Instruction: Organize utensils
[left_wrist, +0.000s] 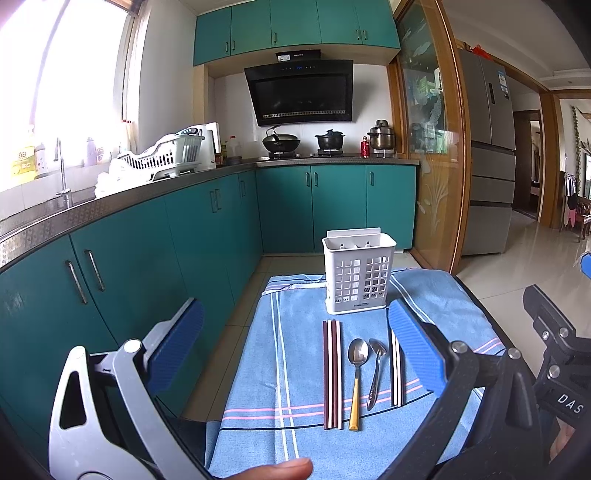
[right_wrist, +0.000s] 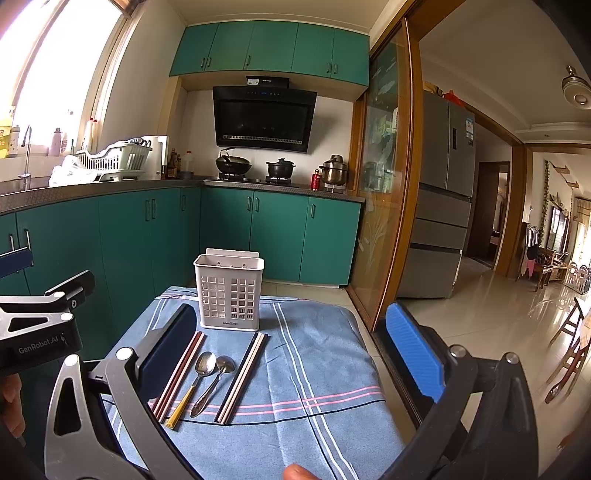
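Note:
A white slotted utensil holder (left_wrist: 357, 276) (right_wrist: 229, 291) stands upright at the far end of a small table under a blue striped cloth (left_wrist: 295, 369) (right_wrist: 314, 369). In front of it lie dark red chopsticks (left_wrist: 332, 373) (right_wrist: 179, 374), a spoon with a yellow handle (left_wrist: 357, 376) (right_wrist: 192, 387), an all-metal spoon (left_wrist: 376, 373) (right_wrist: 214, 384) and a pair of black-and-white chopsticks (left_wrist: 396, 373) (right_wrist: 242, 376). My left gripper (left_wrist: 295, 343) is open and empty above the utensils. My right gripper (right_wrist: 295, 354) is open and empty, to the right of them.
Teal kitchen cabinets (left_wrist: 147, 251) and a counter with a dish rack (left_wrist: 166, 155) run along the left. A stove with pots (left_wrist: 303, 147) is at the back. A glass sliding door (right_wrist: 384, 206) and tiled floor (right_wrist: 498, 317) lie right of the table.

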